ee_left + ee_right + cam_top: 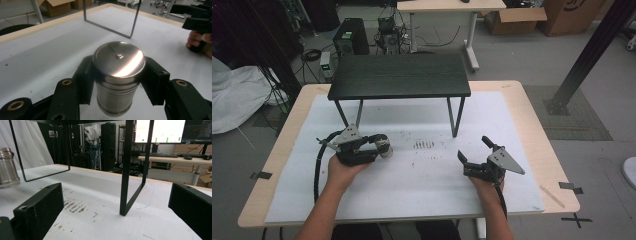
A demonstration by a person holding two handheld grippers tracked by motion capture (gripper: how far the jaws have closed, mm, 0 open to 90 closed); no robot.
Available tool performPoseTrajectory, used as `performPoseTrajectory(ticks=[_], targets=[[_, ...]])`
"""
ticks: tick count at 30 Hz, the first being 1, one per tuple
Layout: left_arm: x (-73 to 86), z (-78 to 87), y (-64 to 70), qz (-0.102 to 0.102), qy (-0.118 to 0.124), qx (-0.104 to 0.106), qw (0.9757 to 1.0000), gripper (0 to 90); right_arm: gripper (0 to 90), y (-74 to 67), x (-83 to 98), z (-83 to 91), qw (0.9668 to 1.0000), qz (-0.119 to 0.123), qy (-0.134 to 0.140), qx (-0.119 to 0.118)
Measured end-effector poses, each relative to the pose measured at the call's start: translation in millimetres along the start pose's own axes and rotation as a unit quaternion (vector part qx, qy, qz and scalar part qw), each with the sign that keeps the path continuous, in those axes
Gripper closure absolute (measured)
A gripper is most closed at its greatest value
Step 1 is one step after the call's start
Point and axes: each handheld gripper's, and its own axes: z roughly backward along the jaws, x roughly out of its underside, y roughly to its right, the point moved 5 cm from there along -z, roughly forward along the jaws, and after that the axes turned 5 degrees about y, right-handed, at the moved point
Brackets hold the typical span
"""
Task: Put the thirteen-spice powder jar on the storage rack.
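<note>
1 hand-held gripper (pixel 117 82) clamps steel canister (pixel 117 72).

Both forearms were bare, with no sleeve showing. Each hand held a black gripper. The left gripper (pixel 384 146) carried a grey three-cornered plate on top, and a thick black cable (pixel 317 170) looped from it toward the counter's near edge. Seen close in the left gripper view, its black jaws were chunky blocks with flat inner faces, hinged on matte black arms set with brass-coloured ringed pivots (pixel 66 82). The right gripper (pixel 473 148) was black too, with its own grey triangular plate dotted with small holes, and a black cable trailing back along the forearm.
</note>
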Motion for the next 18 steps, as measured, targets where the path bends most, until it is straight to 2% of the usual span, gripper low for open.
performPoseTrajectory(ticks=[5,6,10,18], targets=[[-20.4,15.1,2.8,-0.012,0.001,0.01,0.9999,49.2,0.0,0.1,0.0,0.1,1.0,0.0,0.001,0.0],[-20.4,15.1,2.8,-0.012,0.001,0.01,0.9999,49.2,0.0,0.1,0.0,0.1,1.0,0.0,0.001,0.0],[-37.8,26.5,2.5,-0.019,0.007,0.007,0.9998,49.1,0.0,0.0,-0.1,0.2,1.0,-0.001,0.001,0.0],[-54.8,35.6,2.5,-0.026,-0.002,0.008,0.9996,49.2,0.0,0.0,-0.2,0.2,1.0,0.0,0.002,0.0]])
